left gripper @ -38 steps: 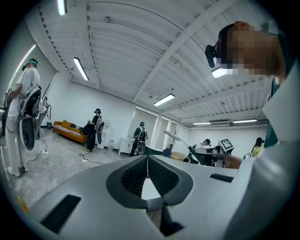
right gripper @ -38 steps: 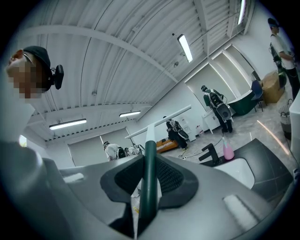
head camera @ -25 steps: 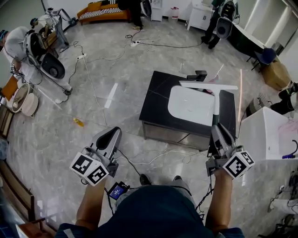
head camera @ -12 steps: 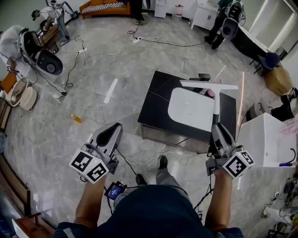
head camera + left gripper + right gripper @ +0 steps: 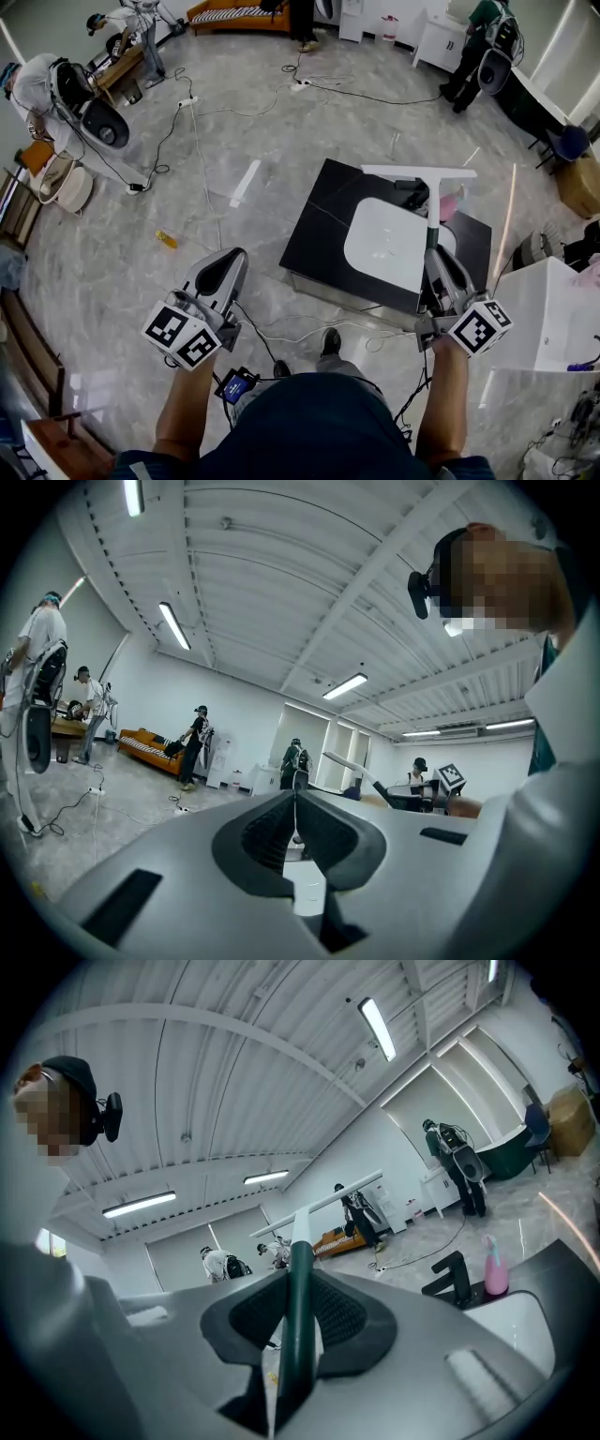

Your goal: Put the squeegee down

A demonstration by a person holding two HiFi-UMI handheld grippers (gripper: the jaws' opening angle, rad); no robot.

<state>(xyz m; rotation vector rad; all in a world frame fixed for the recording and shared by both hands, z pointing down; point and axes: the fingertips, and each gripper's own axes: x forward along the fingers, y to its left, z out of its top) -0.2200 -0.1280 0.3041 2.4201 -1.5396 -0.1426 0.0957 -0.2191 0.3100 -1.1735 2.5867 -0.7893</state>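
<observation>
Squeegee (image 5: 432,212) is off the table, in the air, held by its handle in the right gripper (image 5: 435,259). The right gripper view shows the dark green part of the handle (image 5: 298,1321) sitting between the two pads, both jaws pressed on it, so a firm clamp. The handle runs away from the gripper and goes white further up. The long white blade (image 5: 419,172) sits crosswise at the far end. In the head view the blade hangs above the far edge of the black table (image 5: 314,234), with the handle over its right part

A white rounded panel (image 5: 389,246) lies flat on the table just left of the handle line. A pink spray bottle (image 5: 494,1270) stands at the far right of the tabletop, with a black bracket-like object (image 5: 451,1284) beside it; can't tell what that is

Left gripper (image 5: 226,264) is out over bare floor, well left of the table. Its own view shows the jaws (image 5: 295,825) closed together with nothing between them

Marble floor with loose cables (image 5: 281,323) running under the table and toward the person's feet. Small yellow item (image 5: 166,240) on the floor at left. White cabinet (image 5: 548,309) at right, just beside the table. Orange sofa (image 5: 234,13) at the far wall, several people standing around the room edges
</observation>
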